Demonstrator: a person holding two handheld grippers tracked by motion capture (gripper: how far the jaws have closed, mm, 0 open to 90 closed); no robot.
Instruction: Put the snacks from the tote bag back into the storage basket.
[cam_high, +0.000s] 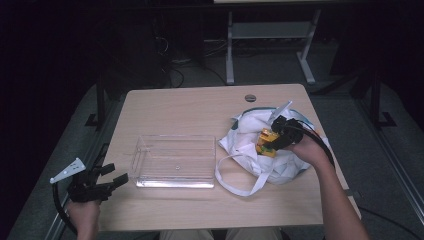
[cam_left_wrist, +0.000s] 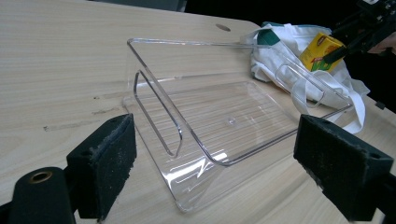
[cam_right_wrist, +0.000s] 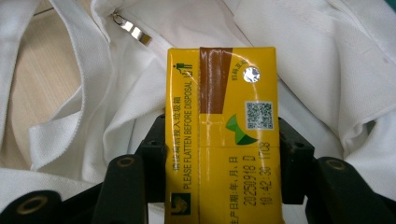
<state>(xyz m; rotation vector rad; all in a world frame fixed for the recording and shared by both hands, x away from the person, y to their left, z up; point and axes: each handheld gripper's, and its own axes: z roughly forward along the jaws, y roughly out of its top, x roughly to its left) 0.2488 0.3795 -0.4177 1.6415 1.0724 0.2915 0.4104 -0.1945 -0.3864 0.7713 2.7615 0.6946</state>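
Observation:
My right gripper (cam_high: 272, 141) is shut on a yellow drink carton (cam_high: 266, 143) and holds it just above a crumpled white cloth bag (cam_high: 250, 137) at the table's right. In the right gripper view the carton (cam_right_wrist: 223, 135) stands upright between both black jaws, its printed side facing the camera. A clear plastic tray (cam_high: 172, 161) lies empty mid-table. My left gripper (cam_high: 111, 176) hovers open at the table's front-left corner, apart from the tray. From the left gripper view, the tray (cam_left_wrist: 224, 126) sits just beyond the wide-spread pads (cam_left_wrist: 105, 163), with the carton (cam_left_wrist: 322, 51) and bag (cam_left_wrist: 299, 70) farther off.
The light wooden table (cam_high: 190, 107) has a round cable hole (cam_high: 250, 98) near its far edge. The bag's long white straps (cam_high: 240, 182) trail toward the front edge beside the tray. A desk frame (cam_high: 270, 40) stands on the dark floor behind.

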